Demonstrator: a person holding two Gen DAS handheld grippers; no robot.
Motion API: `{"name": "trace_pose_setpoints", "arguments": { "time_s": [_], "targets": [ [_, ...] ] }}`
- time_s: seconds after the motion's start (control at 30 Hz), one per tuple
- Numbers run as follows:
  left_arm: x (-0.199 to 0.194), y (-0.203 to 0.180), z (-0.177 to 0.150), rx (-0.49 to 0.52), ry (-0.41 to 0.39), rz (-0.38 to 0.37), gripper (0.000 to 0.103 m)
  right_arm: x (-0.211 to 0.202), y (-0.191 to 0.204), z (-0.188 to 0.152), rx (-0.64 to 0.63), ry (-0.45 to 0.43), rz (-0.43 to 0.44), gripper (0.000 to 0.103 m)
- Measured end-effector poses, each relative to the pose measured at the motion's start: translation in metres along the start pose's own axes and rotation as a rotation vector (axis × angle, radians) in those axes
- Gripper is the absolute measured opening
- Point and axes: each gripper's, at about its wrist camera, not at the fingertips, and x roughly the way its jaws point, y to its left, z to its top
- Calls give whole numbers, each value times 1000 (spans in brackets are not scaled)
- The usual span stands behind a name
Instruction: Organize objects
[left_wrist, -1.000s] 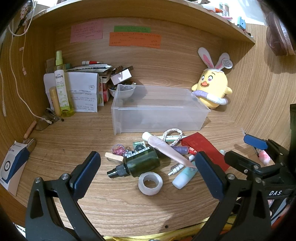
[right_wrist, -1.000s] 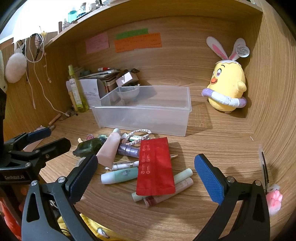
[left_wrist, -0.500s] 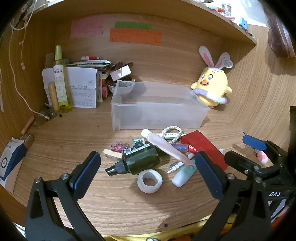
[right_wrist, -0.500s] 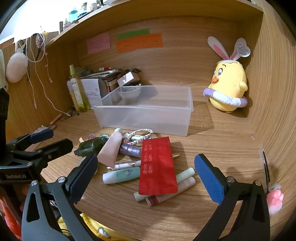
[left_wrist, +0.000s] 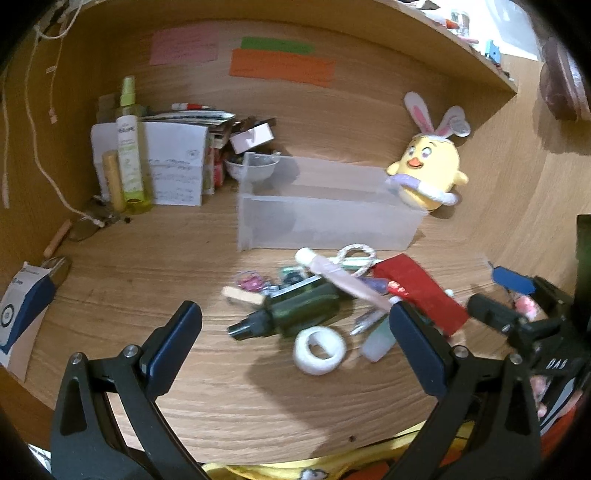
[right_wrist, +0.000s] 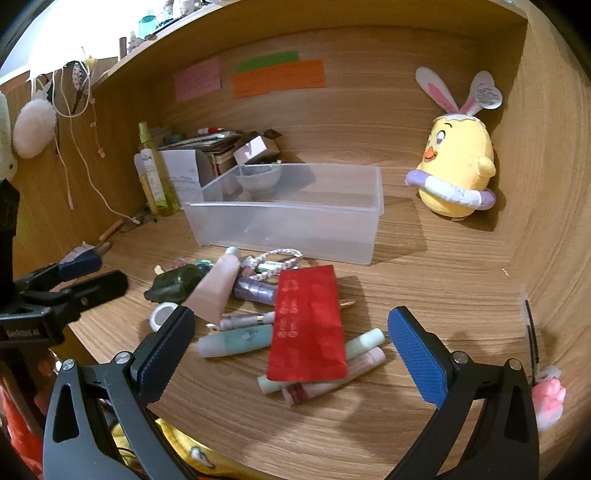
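A clear plastic bin (left_wrist: 325, 218) (right_wrist: 291, 218) stands empty at the middle of the desk. In front of it lies a pile: a dark green bottle (left_wrist: 295, 310) (right_wrist: 177, 282), a pink tube (left_wrist: 340, 278) (right_wrist: 218, 288), a white tape roll (left_wrist: 319, 350), a red packet (left_wrist: 421, 291) (right_wrist: 308, 325), a mint tube (right_wrist: 236, 341), a purple tube (right_wrist: 256, 290) and a braided cord loop (right_wrist: 275, 260). My left gripper (left_wrist: 295, 350) is open, above the desk just before the bottle and tape. My right gripper (right_wrist: 291, 354) is open, over the red packet's near end.
A yellow chick plush (left_wrist: 428, 173) (right_wrist: 456, 173) sits at the back right. A tall green spray bottle (left_wrist: 129, 147), papers, books and a small bowl (left_wrist: 251, 168) crowd the back left. A blue-white box (left_wrist: 22, 306) lies at the left edge. Wooden walls close in on three sides.
Both grippers have drifted slightly toward the pile; the objects sit a little lower and closer in both views. Nothing was grasped or moved.
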Motion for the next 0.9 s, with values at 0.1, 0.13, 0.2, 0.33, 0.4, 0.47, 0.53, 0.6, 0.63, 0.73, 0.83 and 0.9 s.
{"name": "trace_pose_setpoints", "arguments": {
  "time_s": [0.1,0.13,0.2,0.33,0.4,0.47,0.53,0.6,0.63,0.73,0.83,0.9],
  "targets": [
    [3,9,-3,-6,25,17,89,0,-7,-3,1,14,-15,102],
    [7,12,-3,-10,40,20,87,0,-9,-4,2,21,-19,102],
    [16,19,-5,-29,75,13,87,2,-15,-7,13,45,-29,101],
    [32,19,-7,-44,130,-23,87,12,-27,-16,57,106,-21,93],
    [41,15,-8,-39,154,-32,87,20,-31,-23,72,144,-33,87],
    [48,11,-8,-34,168,-38,88,26,-33,-29,82,171,-27,82],
    [52,8,-6,-28,175,-40,88,30,-33,-33,90,189,-10,81],
    [59,3,-3,-17,181,-37,88,32,-29,-34,81,194,-2,81],
    [61,2,-2,-14,185,-37,88,33,-26,-35,72,192,-4,81],
    [71,-4,3,2,201,-37,88,33,-23,-34,52,183,-24,81],
    [77,-9,6,15,214,-37,90,27,-23,-27,37,158,-24,82],
    [80,-11,8,24,218,-33,91,25,-23,-19,29,142,1,82]
  ]
}}
